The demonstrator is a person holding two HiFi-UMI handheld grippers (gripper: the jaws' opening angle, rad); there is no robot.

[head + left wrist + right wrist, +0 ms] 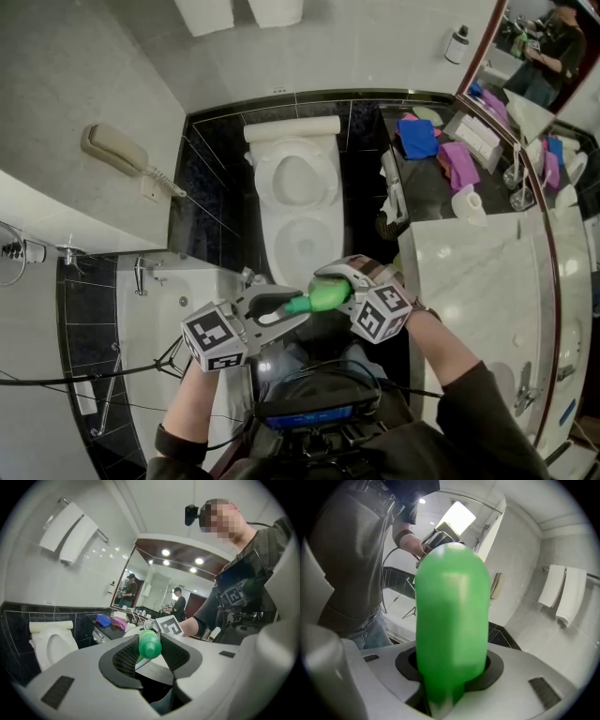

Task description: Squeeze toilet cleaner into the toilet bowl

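Observation:
A green toilet cleaner bottle (327,294) is held level between both grippers, just in front of the white toilet bowl (302,246), whose lid is up. My right gripper (330,284) reaches in from the right and is shut on the bottle's body, which fills the right gripper view (451,620). My left gripper (284,308) comes from the left and is shut on the green cap (150,644), gripped between its dark pads (123,658). The toilet (50,645) also shows at the left of the left gripper view.
A dark vanity counter (427,183) to the toilet's right holds blue and pink cloths (417,137) and a toilet roll (468,202). A wall phone (117,150) hangs at left above a white bathtub (178,309). Towels (562,595) hang on the wall.

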